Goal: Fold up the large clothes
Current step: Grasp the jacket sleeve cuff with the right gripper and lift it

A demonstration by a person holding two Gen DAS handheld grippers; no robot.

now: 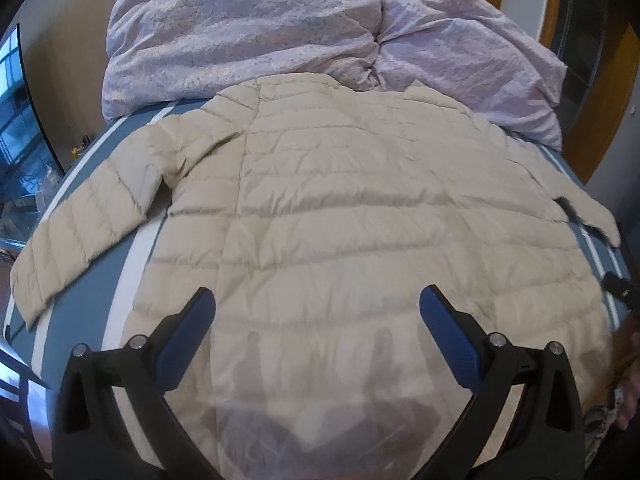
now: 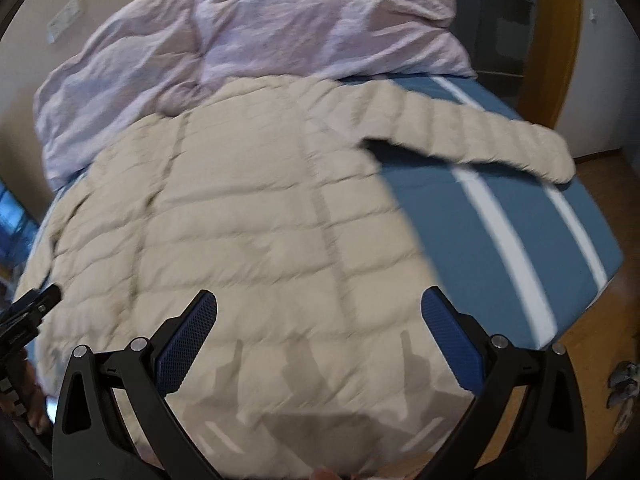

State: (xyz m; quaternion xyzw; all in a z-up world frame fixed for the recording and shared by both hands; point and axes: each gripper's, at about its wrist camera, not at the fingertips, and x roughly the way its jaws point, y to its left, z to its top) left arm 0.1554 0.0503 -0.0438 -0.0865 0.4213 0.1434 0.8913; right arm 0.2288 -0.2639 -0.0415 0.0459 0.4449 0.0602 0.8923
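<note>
Left wrist view: my left fingers (image 1: 316,312) gape wide and empty above the hem of the cream quilted puffer jacket (image 1: 340,208), spread flat on the blue white-striped bed (image 1: 132,264). My right fingers (image 2: 318,312) are equally wide and empty. The slick, puffy fabric could slip from a shallow pinch; the crumpled lilac duvet (image 1: 248,28) crowds the collar.

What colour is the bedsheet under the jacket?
Blue with white stripes: the bedsheet shows best in the right wrist view.
</note>
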